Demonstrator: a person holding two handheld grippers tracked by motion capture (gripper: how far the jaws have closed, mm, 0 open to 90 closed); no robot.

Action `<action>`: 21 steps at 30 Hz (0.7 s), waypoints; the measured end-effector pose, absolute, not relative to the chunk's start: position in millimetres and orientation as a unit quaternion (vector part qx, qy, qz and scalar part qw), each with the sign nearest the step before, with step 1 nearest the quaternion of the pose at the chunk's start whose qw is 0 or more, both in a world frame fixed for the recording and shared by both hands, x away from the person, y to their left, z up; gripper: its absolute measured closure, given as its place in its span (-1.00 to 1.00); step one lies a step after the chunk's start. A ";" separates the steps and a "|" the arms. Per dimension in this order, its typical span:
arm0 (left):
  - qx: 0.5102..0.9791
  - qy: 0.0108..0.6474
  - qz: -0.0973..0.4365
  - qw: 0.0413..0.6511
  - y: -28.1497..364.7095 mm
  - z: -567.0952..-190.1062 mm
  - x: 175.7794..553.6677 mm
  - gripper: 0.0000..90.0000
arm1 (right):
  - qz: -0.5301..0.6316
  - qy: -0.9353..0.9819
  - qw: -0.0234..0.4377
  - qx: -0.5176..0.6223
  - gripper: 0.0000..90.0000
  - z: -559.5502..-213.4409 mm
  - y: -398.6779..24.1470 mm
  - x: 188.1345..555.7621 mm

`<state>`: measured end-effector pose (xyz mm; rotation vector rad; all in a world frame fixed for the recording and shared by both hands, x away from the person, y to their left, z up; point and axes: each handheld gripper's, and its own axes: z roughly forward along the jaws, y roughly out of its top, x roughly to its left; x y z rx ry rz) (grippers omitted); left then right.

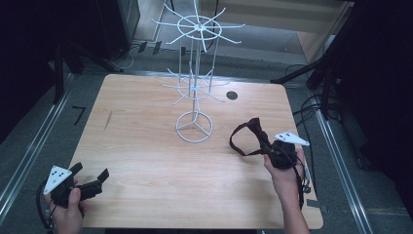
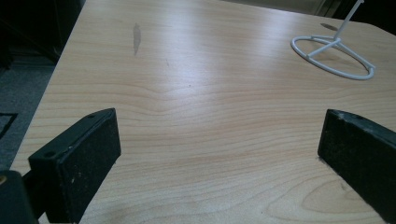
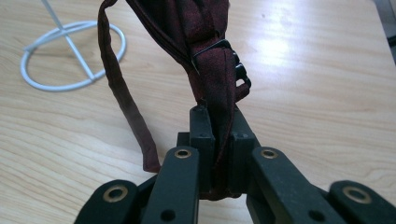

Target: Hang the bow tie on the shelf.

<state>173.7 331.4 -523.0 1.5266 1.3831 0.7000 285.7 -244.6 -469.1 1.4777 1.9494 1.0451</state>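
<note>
While the right gripper (image 3: 218, 135) pinched a dark red strap (image 3: 212, 70) at the right, its hand (image 1: 287, 178) was raised. The left gripper (image 2: 219, 154) rested low at the near left, jaws wide apart.

A light wooden desk (image 1: 146, 146) with rounded corners carries a tall white wire display stand (image 1: 195, 73) with two tiers of radiating arms and a ring base, near the far middle. A small dark round hole (image 1: 232, 95) sits just beside it. Grey floor (image 1: 29, 146) with metal rails surrounds the desk, cables lying at the right.
</note>
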 end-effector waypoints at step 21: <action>0.622 0.564 0.284 0.463 331.4 -523.0 173.9 -1.00 | 0.431 0.707 0.266 0.494 0.90 -423.4 -215.6 282.6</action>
